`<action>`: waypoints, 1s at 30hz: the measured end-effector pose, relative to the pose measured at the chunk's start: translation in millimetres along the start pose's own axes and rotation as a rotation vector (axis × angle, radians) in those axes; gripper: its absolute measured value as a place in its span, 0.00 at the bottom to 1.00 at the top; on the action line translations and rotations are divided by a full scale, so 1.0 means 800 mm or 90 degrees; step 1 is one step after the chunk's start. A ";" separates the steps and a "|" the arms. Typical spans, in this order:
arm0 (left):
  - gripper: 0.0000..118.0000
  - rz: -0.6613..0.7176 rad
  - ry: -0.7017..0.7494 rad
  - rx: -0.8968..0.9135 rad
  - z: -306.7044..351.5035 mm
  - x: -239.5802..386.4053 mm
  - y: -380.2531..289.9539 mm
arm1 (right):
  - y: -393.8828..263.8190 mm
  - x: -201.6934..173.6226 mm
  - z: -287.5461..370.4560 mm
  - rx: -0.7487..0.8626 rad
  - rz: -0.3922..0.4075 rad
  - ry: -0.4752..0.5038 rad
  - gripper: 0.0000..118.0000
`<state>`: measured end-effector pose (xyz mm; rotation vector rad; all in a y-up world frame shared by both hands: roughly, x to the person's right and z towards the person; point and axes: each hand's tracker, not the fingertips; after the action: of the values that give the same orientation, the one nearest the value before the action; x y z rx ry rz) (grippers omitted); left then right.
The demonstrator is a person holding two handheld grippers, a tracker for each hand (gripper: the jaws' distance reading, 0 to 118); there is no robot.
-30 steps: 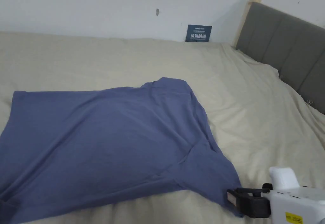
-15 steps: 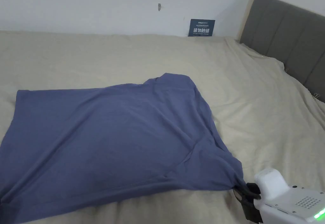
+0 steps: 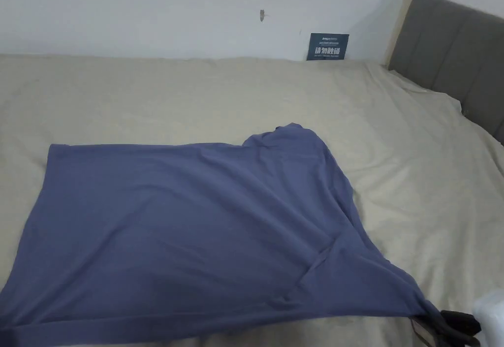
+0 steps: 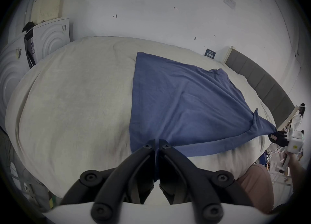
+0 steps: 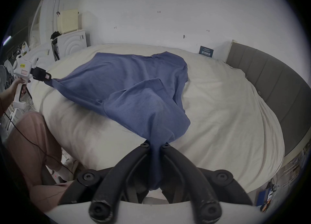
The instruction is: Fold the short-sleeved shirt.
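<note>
A blue short-sleeved shirt (image 3: pixel 197 225) lies spread on the beige bed (image 3: pixel 418 166), pulled taut along its near edge. At the near right, my right gripper (image 3: pixel 433 326) is shut on a bunched corner of the shirt (image 5: pixel 134 84); in the right gripper view the cloth runs between its closed jaws (image 5: pixel 155 145). My left gripper (image 4: pixel 156 145) is shut on the near edge of the shirt (image 4: pixel 185 103) by the hem. The left gripper (image 5: pixel 45 77) also appears in the right gripper view, and the right gripper (image 4: pixel 277 137) in the left gripper view.
A grey padded headboard (image 3: pixel 457 52) stands at the right, against a white wall with a small dark sign (image 3: pixel 327 47). White foam panels (image 4: pixel 50 42) lean beyond the bed's far left. A person's leg in pink trousers (image 5: pixel 32 143) is beside the near bed edge.
The right gripper closed on the shirt's near right corner and drew it right and toward me, stretching the cloth. The head camera also shifted.
</note>
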<state>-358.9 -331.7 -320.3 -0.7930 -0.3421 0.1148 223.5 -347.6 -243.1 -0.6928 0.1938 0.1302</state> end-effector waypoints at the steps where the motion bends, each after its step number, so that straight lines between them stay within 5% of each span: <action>1: 0.03 0.007 -0.011 -0.001 0.004 -0.001 0.001 | 0.004 0.001 0.005 -0.002 -0.015 0.013 0.04; 9: 0.03 0.008 -0.015 -0.041 0.013 -0.018 0.069 | 0.106 0.020 -0.008 -0.096 -0.092 0.043 0.04; 15: 0.03 0.063 -0.036 -0.087 -0.058 -0.051 0.155 | 0.229 0.058 -0.108 -0.192 -0.130 0.080 0.04; 23: 0.03 0.067 0.011 -0.147 -0.182 -0.083 0.225 | 0.311 0.078 -0.286 -0.314 -0.185 0.008 0.05; 27: 0.03 0.091 0.025 -0.140 -0.215 -0.107 0.230 | 0.303 0.086 -0.330 -0.314 -0.195 -0.051 0.20; 28: 0.09 0.092 0.019 -0.134 -0.219 -0.111 0.230 | 0.297 0.087 -0.331 -0.283 -0.208 -0.076 0.39; 29: 0.29 0.089 0.025 -0.132 -0.221 -0.113 0.228 | 0.293 0.090 -0.331 -0.256 -0.219 -0.089 0.62; 30: 0.70 0.079 0.038 -0.126 -0.223 -0.114 0.226 | 0.288 0.095 -0.325 -0.215 -0.246 -0.099 0.82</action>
<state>-378.4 -346.9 -588.9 -1.0116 -0.2496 0.1745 220.5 -335.6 -598.8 -1.0398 -0.1164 -0.1577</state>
